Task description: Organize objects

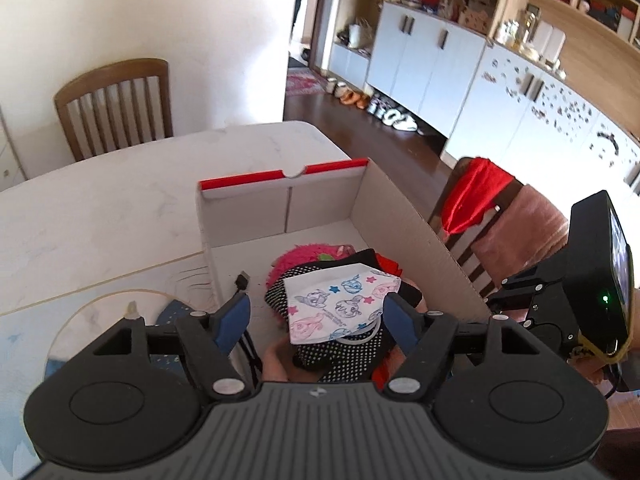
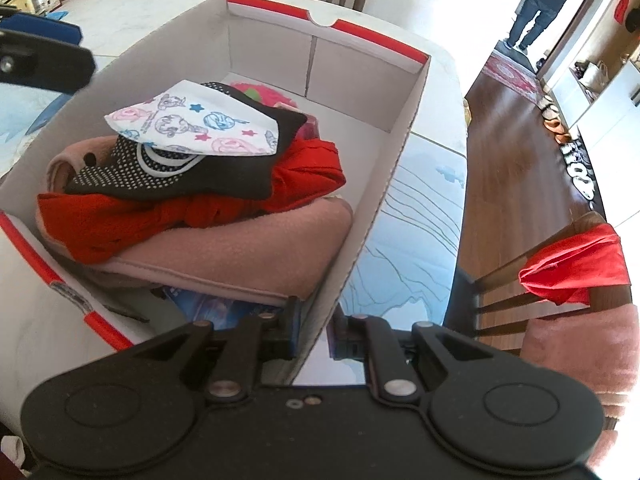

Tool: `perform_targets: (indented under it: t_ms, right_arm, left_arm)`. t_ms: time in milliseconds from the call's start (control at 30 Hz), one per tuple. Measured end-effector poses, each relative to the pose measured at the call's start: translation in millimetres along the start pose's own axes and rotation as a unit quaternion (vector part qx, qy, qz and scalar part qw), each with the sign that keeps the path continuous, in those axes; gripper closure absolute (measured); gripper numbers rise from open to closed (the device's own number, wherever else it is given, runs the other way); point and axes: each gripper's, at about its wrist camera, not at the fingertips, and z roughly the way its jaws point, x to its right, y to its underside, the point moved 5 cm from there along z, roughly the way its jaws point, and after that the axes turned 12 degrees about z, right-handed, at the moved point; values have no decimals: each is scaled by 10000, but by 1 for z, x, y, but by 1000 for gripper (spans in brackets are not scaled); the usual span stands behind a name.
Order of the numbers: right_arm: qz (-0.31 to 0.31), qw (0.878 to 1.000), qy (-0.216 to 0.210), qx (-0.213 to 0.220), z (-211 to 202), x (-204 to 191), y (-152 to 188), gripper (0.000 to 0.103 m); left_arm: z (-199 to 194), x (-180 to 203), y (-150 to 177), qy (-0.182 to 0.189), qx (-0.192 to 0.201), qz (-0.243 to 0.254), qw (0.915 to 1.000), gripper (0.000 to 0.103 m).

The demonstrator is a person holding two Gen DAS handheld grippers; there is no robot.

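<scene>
A cardboard box [image 2: 400, 148] with red-edged rims is seen standing on the pale desk [image 1: 100, 208], its long axis running away from both cameras toward the far short wall with the notched edge. Inside it a heap of soft things is piled: a pink fleece [image 2: 248, 248] at the bottom, a red cloth [image 2: 192, 208] over it, a black dotted fabric [image 2: 168, 176] above that, and on top a child's face mask [image 2: 192, 124] printed with cartoon figures and stars. The mask is laid flat, its long axis set crosswise to the box in the right wrist view, one pointed end toward the left wall. The left gripper [image 1: 318, 316] is held above the heap with its blue-padded fingers [image 1: 234, 312] spread apart and nothing between them; the mask lies just beyond them. The right gripper [image 2: 316, 336] is clamped on the box's right side wall at its near end, one finger inside and one outside.
</scene>
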Motion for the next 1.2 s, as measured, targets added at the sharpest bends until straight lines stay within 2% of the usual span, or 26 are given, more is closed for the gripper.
perform_targets:
  t_ms: [267, 433, 533, 867, 967, 1033, 1200]
  right_arm:
    - [-13, 9998, -155, 138, -17, 2, 4, 89]
    - [118, 9994, -150, 290, -33, 1, 7, 89]
    - [132, 9991, -31, 411, -43, -3, 9, 87]
    - [416, 9975, 242, 521, -66, -15, 11, 83]
    - [424, 9973, 201, 570, -74, -22, 10, 86]
    - [360, 9973, 206, 611, -78, -29, 8, 86]
    - [292, 9977, 113, 603, -80, -44, 4, 83]
  left_arm:
    - [-21, -4, 17, -231, 137, -205, 9994, 27]
    - [-24, -7, 30, -195, 139, -269, 9993, 26]
    - [-24, -8, 37, -137, 123, -217, 9996, 21]
    - [-34, -12, 49, 17, 137, -81, 9999, 15]
    - [-39, -13, 51, 27, 174, -38, 9998, 13]
    - [-41, -15, 51, -17, 186, -5, 9998, 10]
    - [-48, -17, 54, -96, 258, -9, 9996, 9]
